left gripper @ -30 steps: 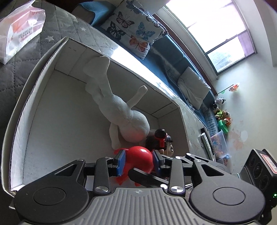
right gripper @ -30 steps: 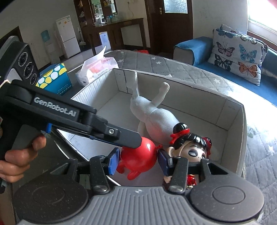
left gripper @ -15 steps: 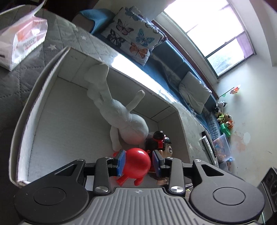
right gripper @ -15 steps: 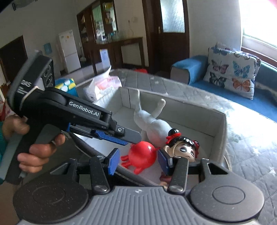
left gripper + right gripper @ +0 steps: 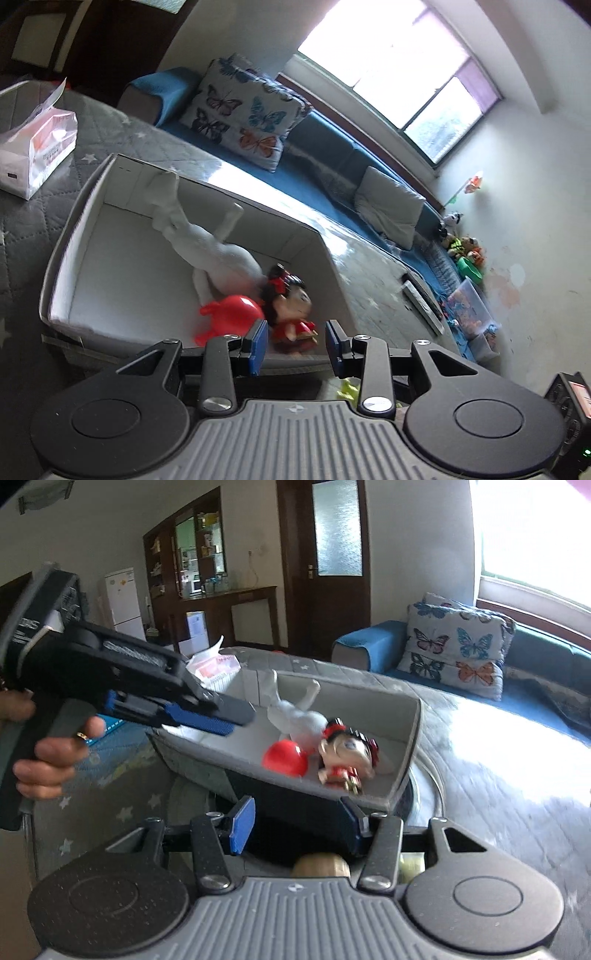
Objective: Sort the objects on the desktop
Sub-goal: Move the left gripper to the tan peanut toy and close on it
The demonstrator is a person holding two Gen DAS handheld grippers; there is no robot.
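A grey storage box on the quilted table holds a white plush toy, a red round toy and a doll with black hair and a red dress. My left gripper is open and empty, above the box's near wall; it also shows in the right wrist view. My right gripper is open and empty, in front of the box's near side.
A tissue pack lies on the grey star quilt beyond the box. A blue sofa with a butterfly cushion runs along the window. A yellow-green object lies below my left fingers.
My left gripper let go of the red toy, opened and pulled back and up out of the box. The red toy now lies in the box. My right gripper also drew back.
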